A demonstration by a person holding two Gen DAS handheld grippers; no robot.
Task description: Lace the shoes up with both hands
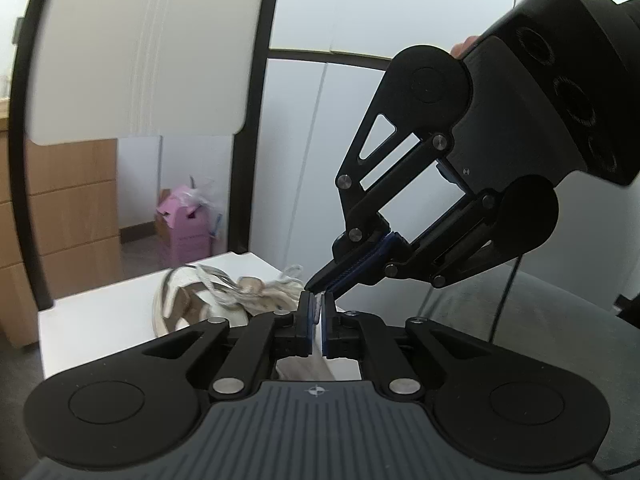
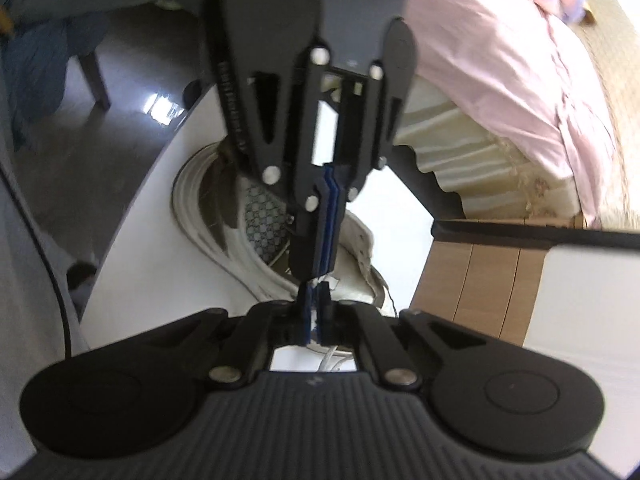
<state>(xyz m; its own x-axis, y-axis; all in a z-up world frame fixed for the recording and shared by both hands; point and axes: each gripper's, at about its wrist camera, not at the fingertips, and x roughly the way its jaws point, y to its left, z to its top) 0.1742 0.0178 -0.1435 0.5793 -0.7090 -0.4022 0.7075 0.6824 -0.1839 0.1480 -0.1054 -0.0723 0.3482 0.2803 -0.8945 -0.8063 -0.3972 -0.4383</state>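
A cream sneaker (image 1: 200, 304) (image 2: 240, 248) lies on a white table (image 1: 100, 320) (image 2: 132, 260), its opening toward the left wrist camera. My left gripper (image 1: 318, 308) (image 2: 316, 268) is shut on a white shoelace (image 1: 320, 328) just above the shoe. My right gripper (image 2: 318, 294) (image 1: 316, 282) comes down steeply from the upper right. Its tips meet the left gripper's tips, and it is shut on the same lace (image 2: 326, 280). More lace hangs loose below the right fingers. The eyelets under both grippers are hidden.
A pink box (image 1: 188, 220) stands on the floor beyond the table beside wooden drawers (image 1: 60, 208). Grey upholstery (image 1: 520, 312) lies to the right. A bed with a pink cover (image 2: 500, 60) and wooden panels (image 2: 472, 280) border the table.
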